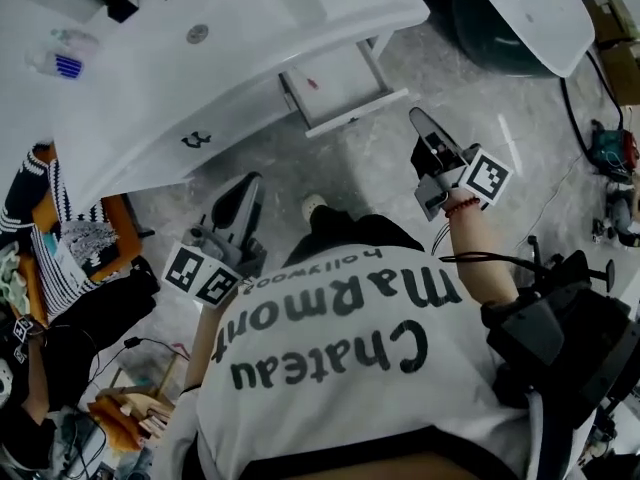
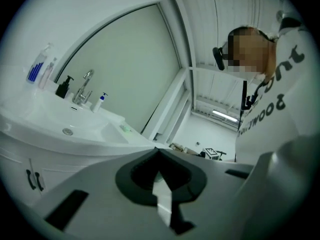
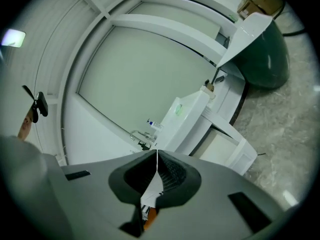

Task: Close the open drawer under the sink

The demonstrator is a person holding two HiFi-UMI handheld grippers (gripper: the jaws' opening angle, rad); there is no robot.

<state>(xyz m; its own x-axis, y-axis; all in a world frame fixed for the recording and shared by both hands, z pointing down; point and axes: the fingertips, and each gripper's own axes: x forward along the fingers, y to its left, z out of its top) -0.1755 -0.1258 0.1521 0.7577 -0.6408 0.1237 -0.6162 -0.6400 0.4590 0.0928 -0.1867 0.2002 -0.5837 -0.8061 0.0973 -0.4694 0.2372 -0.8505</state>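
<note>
The white sink cabinet (image 1: pixel 200 78) fills the upper left of the head view. Its drawer (image 1: pixel 340 83) stands pulled out toward the grey stone floor. In the right gripper view the same open drawer (image 3: pixel 231 146) juts out below the basin. My left gripper (image 1: pixel 250 182) hangs low in front of the cabinet, left of the drawer, jaws closed together and empty (image 2: pixel 159 150). My right gripper (image 1: pixel 419 116) is shut with nothing in it (image 3: pixel 157 151), its tips just right of the drawer's front corner and apart from it.
A second white countertop (image 1: pixel 530 8) over a dark green round base (image 1: pixel 495 43) stands at the top right. Cables and tools (image 1: pixel 610 148) lie on the floor at right. Striped cloth and clutter (image 1: pixel 60 248) sit at left. A faucet (image 2: pixel 82 89) and bottles (image 2: pixel 37 69) stand on the sink.
</note>
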